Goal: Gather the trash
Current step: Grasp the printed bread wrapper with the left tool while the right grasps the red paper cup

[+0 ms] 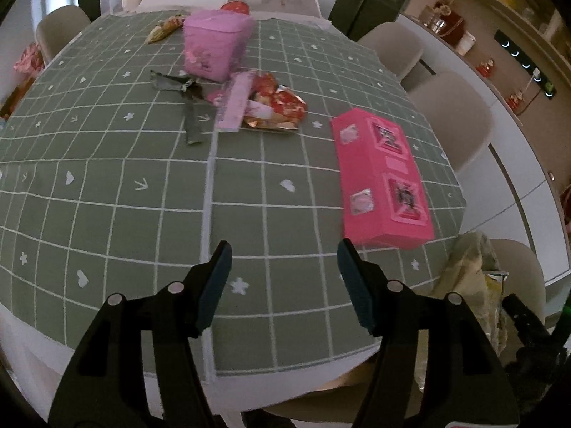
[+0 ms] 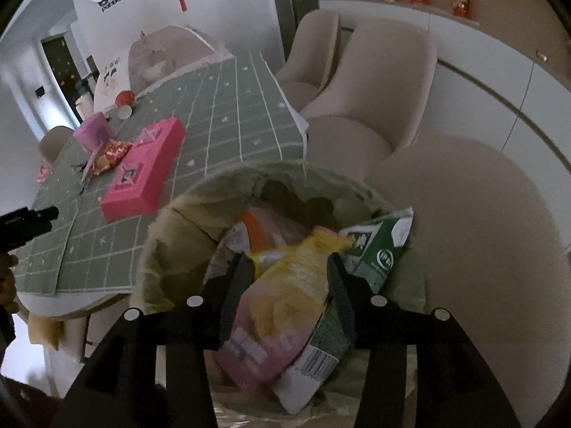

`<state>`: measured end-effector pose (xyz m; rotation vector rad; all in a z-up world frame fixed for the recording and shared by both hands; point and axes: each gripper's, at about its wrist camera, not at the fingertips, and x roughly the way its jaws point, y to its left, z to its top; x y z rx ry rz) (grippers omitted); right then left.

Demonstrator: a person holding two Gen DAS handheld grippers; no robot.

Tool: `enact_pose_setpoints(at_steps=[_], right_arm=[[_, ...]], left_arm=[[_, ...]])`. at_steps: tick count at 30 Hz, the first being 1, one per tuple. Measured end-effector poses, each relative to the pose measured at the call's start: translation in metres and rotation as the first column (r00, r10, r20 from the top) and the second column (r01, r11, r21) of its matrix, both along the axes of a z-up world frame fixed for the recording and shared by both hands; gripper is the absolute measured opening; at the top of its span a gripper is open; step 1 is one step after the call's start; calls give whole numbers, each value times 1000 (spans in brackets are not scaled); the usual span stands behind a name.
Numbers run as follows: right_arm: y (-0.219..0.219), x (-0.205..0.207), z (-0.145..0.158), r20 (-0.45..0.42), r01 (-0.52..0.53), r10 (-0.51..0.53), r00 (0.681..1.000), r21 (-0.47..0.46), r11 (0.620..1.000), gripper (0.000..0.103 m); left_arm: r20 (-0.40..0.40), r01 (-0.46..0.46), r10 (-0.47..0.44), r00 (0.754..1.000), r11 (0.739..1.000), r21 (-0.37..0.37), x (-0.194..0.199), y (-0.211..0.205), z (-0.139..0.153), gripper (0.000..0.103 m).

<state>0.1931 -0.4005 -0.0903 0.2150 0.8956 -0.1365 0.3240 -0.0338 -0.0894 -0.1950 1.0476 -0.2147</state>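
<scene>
My left gripper is open and empty above the near part of the green checked tablecloth. Ahead lie a red and gold wrapper, a pale pink strip and a dark crumpled wrapper. A pink box lies at the right. My right gripper is open over the bin bag beside the table. A yellow and pink snack bag lies between its fingers, on top of a green and white carton.
A purple tub stands at the table's far side, with a yellowish wrapper and a red cup behind it. Beige chairs line the right side. The bin bag also shows in the left wrist view.
</scene>
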Motion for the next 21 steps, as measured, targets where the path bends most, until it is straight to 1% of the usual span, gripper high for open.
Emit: enact_pose_setpoints(at_steps=[5, 7, 11, 15, 19, 21], right_arm=[[23, 8, 28, 71, -6, 7, 997, -9, 1000, 45], [37, 16, 37, 100, -20, 20, 995, 4, 1000, 45], [72, 43, 50, 142, -66, 62, 988, 27, 997, 45], [112, 76, 52, 149, -117, 111, 982, 31, 993, 45], [156, 120, 44, 130, -151, 145, 981, 36, 988, 45], [175, 139, 42, 123, -170, 164, 979, 39, 985, 45]], left_arm=[[-10, -7, 7, 1000, 1000, -16, 19, 25, -8, 58], [-10, -10, 9, 1000, 1000, -28, 28, 36, -8, 58], [16, -10, 11, 1000, 999, -49, 49, 67, -6, 58], [21, 5, -3, 1000, 995, -100, 72, 100, -6, 58], [62, 4, 2, 998, 996, -90, 100, 136, 1, 58], [87, -5, 13, 996, 996, -93, 123, 159, 6, 58]])
